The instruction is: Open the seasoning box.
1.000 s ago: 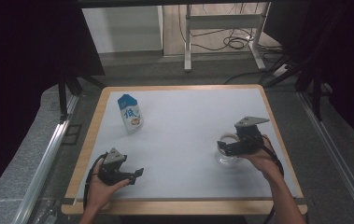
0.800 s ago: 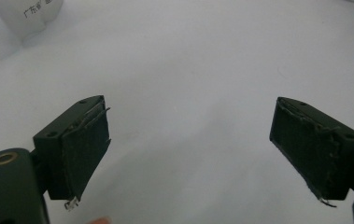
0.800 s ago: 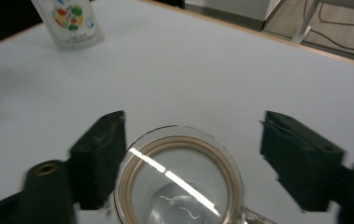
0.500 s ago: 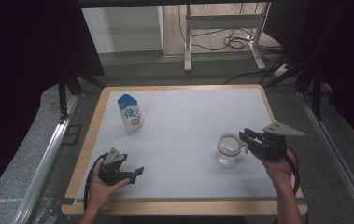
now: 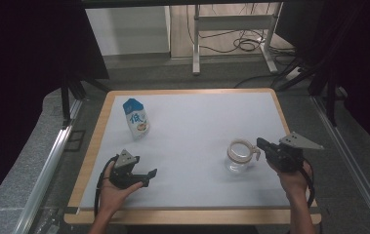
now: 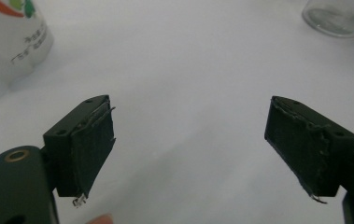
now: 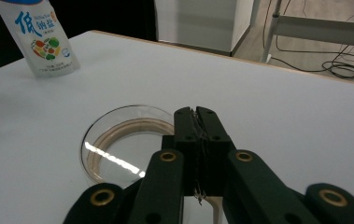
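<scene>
A clear glass jar with a pale rim and a small side handle stands on the white tabletop at the right. My right gripper lies level just right of it and points left at the rim. In the right gripper view the jaws have just been closing and now meet pad to pad over the near rim of the jar, with nothing visible between them. My left gripper rests near the front left, and its jaws stand wide apart, having just closed slightly over bare table.
A blue and white carton with printed characters stands at the back left, also seen as the carton in the right gripper view. The table has a wooden edge. Beyond it stand metal rails, a desk frame and floor cables.
My right gripper has moved from above the jar to its right side, turned to point left, and closed its jaws. The left hand has stayed in place.
</scene>
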Demonstrator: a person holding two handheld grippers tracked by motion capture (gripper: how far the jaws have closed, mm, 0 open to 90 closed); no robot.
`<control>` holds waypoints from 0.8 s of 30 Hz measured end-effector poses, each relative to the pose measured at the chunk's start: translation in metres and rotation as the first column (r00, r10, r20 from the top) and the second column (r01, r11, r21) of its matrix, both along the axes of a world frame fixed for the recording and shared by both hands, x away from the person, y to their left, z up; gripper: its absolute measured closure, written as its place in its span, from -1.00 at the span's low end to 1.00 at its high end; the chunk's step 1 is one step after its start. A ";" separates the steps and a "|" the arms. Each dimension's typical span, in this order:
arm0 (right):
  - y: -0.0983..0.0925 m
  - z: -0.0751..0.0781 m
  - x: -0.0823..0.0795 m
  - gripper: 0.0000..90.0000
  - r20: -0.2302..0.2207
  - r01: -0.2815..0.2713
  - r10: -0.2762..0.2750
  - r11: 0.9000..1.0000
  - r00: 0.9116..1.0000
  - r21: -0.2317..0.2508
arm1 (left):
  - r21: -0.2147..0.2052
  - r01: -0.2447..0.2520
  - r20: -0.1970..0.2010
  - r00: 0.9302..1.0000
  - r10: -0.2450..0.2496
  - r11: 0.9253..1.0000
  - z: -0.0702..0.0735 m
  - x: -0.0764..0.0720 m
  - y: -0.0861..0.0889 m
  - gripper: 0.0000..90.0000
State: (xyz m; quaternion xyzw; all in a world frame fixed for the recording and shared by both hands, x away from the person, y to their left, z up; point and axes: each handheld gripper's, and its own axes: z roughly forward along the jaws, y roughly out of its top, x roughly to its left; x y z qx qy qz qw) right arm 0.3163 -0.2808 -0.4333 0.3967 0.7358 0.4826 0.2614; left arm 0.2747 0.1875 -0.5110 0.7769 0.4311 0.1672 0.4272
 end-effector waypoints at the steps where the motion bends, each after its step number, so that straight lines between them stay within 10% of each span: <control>1: -0.001 0.000 0.000 0.99 0.002 0.001 -0.001 1.000 1.000 0.003 | 0.001 0.004 -0.002 1.000 -0.004 1.000 0.000 -0.001 -0.002 -0.64; 24: 0.000 -0.018 0.009 1.00 -0.029 0.062 -0.063 0.997 0.998 -0.038 | 0.022 0.036 -0.022 0.999 -0.036 0.999 -0.011 -0.005 -0.012 -0.61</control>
